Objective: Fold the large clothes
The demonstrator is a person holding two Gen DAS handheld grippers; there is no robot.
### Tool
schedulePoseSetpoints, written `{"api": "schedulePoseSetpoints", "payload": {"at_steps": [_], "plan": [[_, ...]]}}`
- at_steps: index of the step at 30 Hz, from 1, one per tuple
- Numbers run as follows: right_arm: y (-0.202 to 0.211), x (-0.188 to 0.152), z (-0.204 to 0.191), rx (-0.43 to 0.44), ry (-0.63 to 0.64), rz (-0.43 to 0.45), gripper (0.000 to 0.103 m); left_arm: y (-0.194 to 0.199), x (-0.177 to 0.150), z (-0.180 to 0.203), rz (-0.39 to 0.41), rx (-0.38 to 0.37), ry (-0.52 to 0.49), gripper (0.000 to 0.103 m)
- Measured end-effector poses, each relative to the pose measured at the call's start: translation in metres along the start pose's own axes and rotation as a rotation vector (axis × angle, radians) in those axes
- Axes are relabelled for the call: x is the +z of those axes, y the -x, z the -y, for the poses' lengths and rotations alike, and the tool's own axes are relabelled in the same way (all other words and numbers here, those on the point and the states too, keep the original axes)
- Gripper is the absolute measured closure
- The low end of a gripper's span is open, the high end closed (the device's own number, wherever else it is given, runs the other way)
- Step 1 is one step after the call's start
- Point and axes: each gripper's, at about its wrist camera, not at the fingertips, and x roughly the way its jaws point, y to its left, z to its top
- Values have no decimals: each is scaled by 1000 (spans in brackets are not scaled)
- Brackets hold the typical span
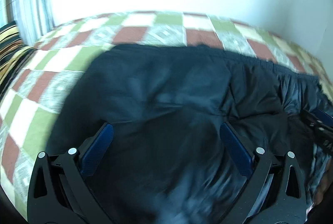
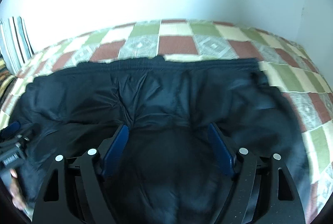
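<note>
Dark garment (image 2: 166, 99) beneath my left tool (image 1: 166, 130) and right tool (image 2: 168, 130), both spread apart, lies on the bed (image 2: 229, 36), apparently folded once, further folds remaining.

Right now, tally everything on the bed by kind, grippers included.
Dark garment: 1
Checkered bedspread: 1
Striped pillow: 1
Grippers: 2, left gripper and right gripper, both open above the garment
Total: 5

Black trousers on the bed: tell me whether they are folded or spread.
Mostly spread: the black trousers lie wide across the checked bedspread, elastic waistband stretched along the far edge. Near part blurred.
</note>
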Motion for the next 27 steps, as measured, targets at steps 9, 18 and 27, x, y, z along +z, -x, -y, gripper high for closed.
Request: {"api": "schedulePoseSetpoints", "payload": {"at_steps": [9,18,27], "plan": [[51,-27,114,-74,-118,-9,21,87,-73,-117,22,23,162,2],[23,-56,161,13,-244,-126,21,76,-120,-139,-66,-215,350,2],[0,-70,171,96,-325,-169,15,44,-114,-125,-85,-212,350,2]]}}
